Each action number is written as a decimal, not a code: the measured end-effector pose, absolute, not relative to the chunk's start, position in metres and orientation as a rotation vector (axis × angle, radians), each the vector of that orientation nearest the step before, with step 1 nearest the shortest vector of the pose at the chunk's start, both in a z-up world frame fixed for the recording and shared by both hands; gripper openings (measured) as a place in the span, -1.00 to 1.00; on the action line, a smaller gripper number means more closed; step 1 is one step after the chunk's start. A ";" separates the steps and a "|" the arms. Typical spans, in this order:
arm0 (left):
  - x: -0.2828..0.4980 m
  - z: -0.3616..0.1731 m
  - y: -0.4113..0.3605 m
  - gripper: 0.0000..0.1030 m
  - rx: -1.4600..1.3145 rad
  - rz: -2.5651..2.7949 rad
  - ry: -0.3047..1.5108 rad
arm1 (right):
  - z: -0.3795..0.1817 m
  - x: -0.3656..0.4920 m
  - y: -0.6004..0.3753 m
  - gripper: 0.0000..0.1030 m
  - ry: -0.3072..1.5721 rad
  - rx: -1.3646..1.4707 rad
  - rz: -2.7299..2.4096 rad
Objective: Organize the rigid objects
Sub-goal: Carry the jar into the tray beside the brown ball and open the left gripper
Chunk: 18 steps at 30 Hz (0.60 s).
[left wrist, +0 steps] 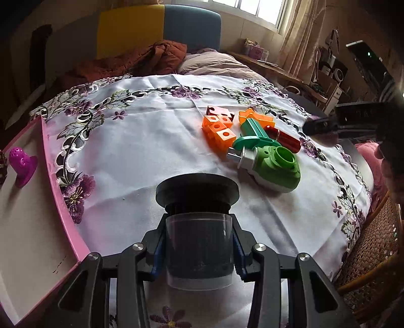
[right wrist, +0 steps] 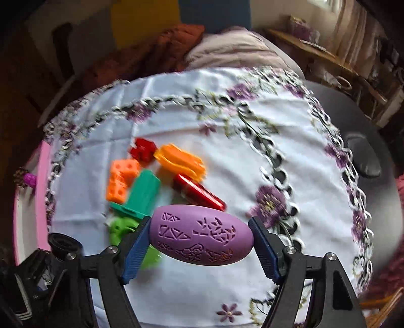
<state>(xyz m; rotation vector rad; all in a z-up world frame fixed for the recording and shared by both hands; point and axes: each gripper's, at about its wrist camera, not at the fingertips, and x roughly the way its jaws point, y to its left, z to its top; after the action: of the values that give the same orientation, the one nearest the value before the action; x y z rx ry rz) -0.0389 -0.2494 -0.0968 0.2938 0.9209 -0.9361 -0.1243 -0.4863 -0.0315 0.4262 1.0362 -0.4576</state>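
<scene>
Right wrist, 1 purple egg (right wrist: 201, 234), 1 red tube (right wrist: 199, 192)

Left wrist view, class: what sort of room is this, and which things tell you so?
Most likely a bedroom at home. Behind the table's embroidered tablecloth lies a bed with a pillow and a padded headboard, and a curtained window stands beyond.

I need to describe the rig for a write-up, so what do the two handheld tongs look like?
Both tongs, left and right, are matte black linkage frames with silver pivot bolts. Their fingers carry ribbed blue pads. No cables, markings or sleeves are visible.
</scene>
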 end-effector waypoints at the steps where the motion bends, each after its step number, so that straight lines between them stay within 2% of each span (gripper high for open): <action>1: -0.040 -0.094 -0.247 -0.16 0.295 -0.934 0.908 | -0.026 -0.116 -0.479 0.49 0.999 0.415 -0.415; 5: -0.046 -0.074 -0.233 -0.16 0.279 -0.946 0.852 | -0.018 -0.063 -0.436 0.49 0.938 0.347 -0.241; 10: -0.050 -0.053 -0.202 -0.16 0.254 -0.922 0.822 | -0.041 -0.013 -0.381 0.49 0.976 0.246 -0.069; 18: -0.001 -0.039 -0.118 -0.16 0.063 -0.678 0.900 | -0.090 0.008 -0.339 0.48 1.057 0.080 0.056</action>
<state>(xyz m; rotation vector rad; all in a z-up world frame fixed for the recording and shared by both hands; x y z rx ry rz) -0.0005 -0.1178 -0.0393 0.0629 0.8999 -0.6781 0.0082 -0.3387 -0.0900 0.0798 1.0568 0.0563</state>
